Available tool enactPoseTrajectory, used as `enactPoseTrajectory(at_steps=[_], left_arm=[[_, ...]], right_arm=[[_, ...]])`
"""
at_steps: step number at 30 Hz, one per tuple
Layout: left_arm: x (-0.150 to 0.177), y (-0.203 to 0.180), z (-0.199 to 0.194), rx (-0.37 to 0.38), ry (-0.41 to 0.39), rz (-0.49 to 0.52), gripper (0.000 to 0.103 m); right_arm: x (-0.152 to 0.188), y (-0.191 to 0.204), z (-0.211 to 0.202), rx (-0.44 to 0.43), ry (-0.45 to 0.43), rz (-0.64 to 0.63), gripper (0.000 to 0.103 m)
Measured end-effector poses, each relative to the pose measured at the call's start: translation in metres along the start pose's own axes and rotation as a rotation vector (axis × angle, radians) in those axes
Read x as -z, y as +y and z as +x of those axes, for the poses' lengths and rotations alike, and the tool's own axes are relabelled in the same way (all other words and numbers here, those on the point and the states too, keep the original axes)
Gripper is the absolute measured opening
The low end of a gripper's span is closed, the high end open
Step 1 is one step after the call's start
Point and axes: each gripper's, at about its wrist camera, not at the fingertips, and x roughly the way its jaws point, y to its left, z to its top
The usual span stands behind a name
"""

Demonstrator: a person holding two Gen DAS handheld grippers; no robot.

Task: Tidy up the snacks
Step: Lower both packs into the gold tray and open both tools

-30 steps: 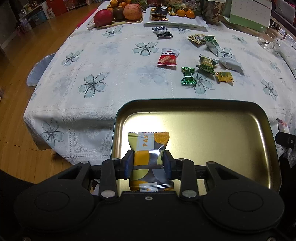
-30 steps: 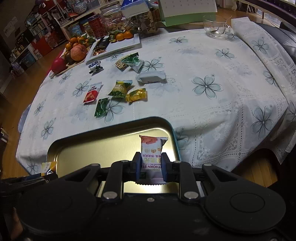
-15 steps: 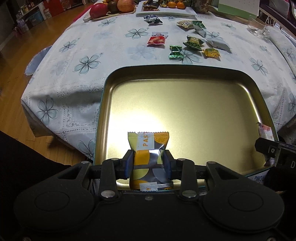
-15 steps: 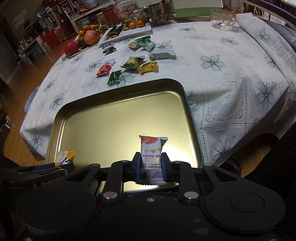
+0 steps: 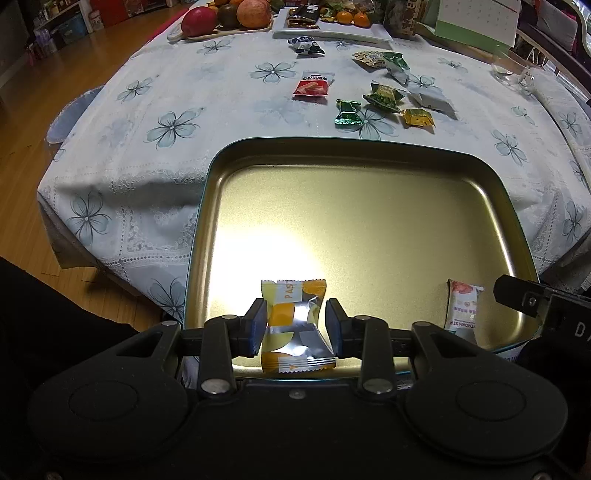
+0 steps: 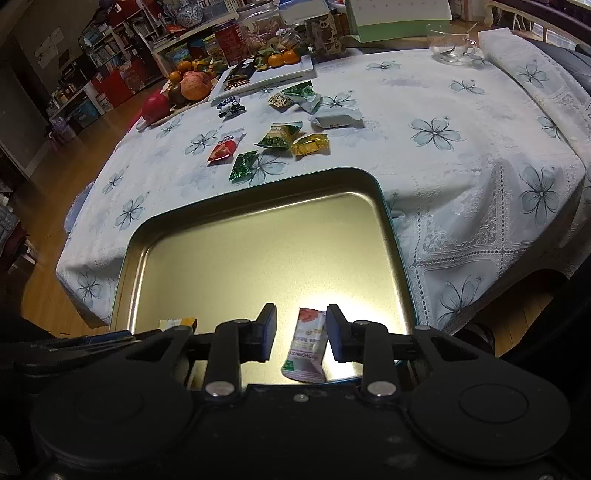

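Observation:
A gold metal tray lies at the table's near edge; it also shows in the right wrist view. My left gripper is open, its pads apart from the yellow and grey snack packet that lies between them on the tray's near rim. My right gripper is open, with the white and pink hawthorn snack packet loose between its fingers, on the tray's near right part. That packet also shows in the left wrist view. Several wrapped snacks lie on the cloth beyond the tray.
A floral white tablecloth covers the table. At the far edge stand a board with fruit, a white plate with oranges, a green calendar and a glass cup. Wooden floor is on the left.
Both grippers have opened and let go of their packets, which now lie in the tray. Both grippers have risen or pulled back a little, so more table shows.

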Motion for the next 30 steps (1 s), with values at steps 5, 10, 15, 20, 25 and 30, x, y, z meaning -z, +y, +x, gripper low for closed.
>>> enactPoseTrajectory(at_steps=[5, 10, 15, 20, 25, 30], left_arm=[[0.001, -0.002, 0.001, -0.015, 0.003, 0.005, 0.043], [0.001, -0.002, 0.002, -0.016, 0.001, 0.006, 0.043], [0.0, 0.002, 0.004, -0.013, 0.006, -0.015, 0.043], [-0.002, 0.01, 0.006, -0.008, 0.018, -0.056, 0.043], [-0.003, 0.007, 0.005, -0.032, 0.025, -0.047, 0.043], [-0.012, 0.003, 0.009, -0.051, 0.094, -0.035, 0.043]], right_arm=[[0.0, -0.001, 0.002, 0.017, 0.01, 0.01, 0.036], [0.001, 0.002, 0.001, 0.025, 0.005, 0.001, 0.039], [0.001, 0.001, 0.003, 0.024, 0.012, 0.008, 0.039], [-0.003, 0.0, 0.01, 0.041, 0.038, 0.019, 0.039], [-0.013, 0.001, 0.015, 0.06, 0.086, 0.043, 0.039], [-0.024, 0.012, 0.021, 0.105, 0.16, -0.013, 0.046]])
